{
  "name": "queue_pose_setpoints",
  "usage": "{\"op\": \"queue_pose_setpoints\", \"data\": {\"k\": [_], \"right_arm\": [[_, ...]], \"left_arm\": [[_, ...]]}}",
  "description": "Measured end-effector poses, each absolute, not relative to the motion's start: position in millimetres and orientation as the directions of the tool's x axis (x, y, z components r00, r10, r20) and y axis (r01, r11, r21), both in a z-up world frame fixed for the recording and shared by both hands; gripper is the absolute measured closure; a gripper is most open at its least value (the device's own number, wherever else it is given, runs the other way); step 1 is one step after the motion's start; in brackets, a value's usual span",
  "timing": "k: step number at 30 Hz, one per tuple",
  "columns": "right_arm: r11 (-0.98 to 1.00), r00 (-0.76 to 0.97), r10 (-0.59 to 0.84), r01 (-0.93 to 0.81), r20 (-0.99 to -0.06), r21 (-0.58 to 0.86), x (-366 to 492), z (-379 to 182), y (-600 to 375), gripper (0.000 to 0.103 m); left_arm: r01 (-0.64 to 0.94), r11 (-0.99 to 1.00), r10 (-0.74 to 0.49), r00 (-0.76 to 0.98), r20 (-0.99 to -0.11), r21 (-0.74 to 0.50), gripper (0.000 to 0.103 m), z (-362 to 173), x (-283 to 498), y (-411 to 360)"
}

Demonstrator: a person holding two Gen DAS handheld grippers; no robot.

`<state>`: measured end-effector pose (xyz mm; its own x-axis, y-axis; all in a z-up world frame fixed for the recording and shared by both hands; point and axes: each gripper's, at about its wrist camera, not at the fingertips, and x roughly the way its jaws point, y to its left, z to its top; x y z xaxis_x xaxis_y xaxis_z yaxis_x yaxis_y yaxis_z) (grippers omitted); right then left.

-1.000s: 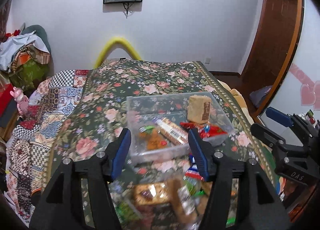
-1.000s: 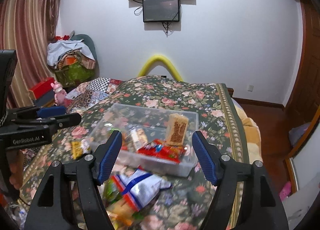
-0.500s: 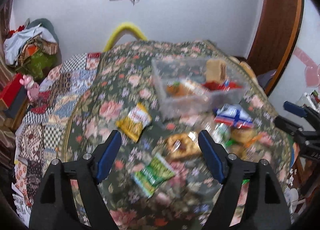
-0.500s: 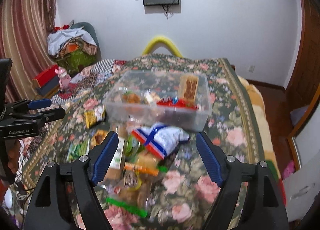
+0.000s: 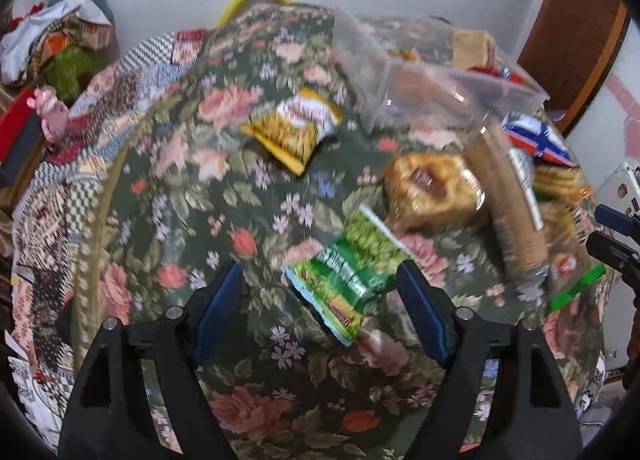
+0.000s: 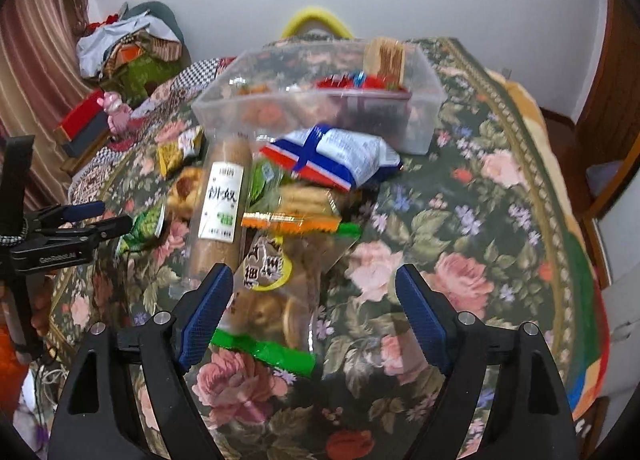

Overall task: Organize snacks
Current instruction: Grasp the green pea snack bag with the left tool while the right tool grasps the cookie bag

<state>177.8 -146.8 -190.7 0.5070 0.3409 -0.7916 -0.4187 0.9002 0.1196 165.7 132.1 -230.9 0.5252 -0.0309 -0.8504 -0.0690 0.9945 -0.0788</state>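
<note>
From the left wrist, the left claw (image 5: 320, 300) hangs over the flowered bedspread (image 5: 192, 220) with its jaws well apart and nothing gripped; they have just been opening, and the green snack packet (image 5: 344, 280) lies between the blue pads (image 5: 420, 312), its right edge close to one pad but not visibly pressed. My worry is that a careless closing would catch the soft cloth along with the thin packet, or pinch only a corner so it slips out. The yellow packet (image 5: 296, 128) sits apart toward the clear plastic bin (image 5: 420, 100), while the wrapped pastry (image 5: 432, 188) and a long biscuit sleeve (image 5: 508, 200) crowd the right side. From the right wrist, the right claw (image 6: 316, 312) is also spread wide and empty, jaws lately widening, with a clear bag of cookies (image 6: 272, 280) under its left pad (image 6: 204, 316). That bag leans against a heap: the orange-edged packet (image 6: 296, 216) and the blue-and-white bag (image 6: 336, 156) overlap it, so pulling it could drag the pile. The bin, already holding a few snacks, stands just behind the heap, and the left claw's arm (image 6: 60, 236) reaches in nearby at the left, a possible collision.
</note>
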Motion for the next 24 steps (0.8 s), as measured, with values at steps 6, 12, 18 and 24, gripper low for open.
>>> {"op": "queue_pose_setpoints", "data": {"k": [6, 12, 18, 24], "right_arm": [[0.896, 0.483, 0.325, -0.433, -0.813, 0.101, 184, -201, -134, 0.022], [0.898, 0.462, 0.331, -0.421, -0.823, 0.126, 189, -209, -131, 0.022], [0.893, 0.440, 0.356, -0.421, -0.824, 0.161, 193, -214, -131, 0.034], [0.884, 0.440, 0.361, -0.442, -0.822, 0.151, 192, -213, -126, 0.051]], "left_arm": [[-0.071, 0.993, -0.047, 0.497, -0.867, -0.095, 0.023, -253, 176, 132], [-0.054, 0.995, -0.043, 0.513, -0.857, -0.082, 0.023, -257, 183, 129], [-0.045, 0.996, -0.046, 0.520, -0.853, -0.082, 0.050, -260, 187, 127], [-0.045, 0.997, -0.030, 0.524, -0.851, -0.063, 0.060, -256, 184, 123]]}}
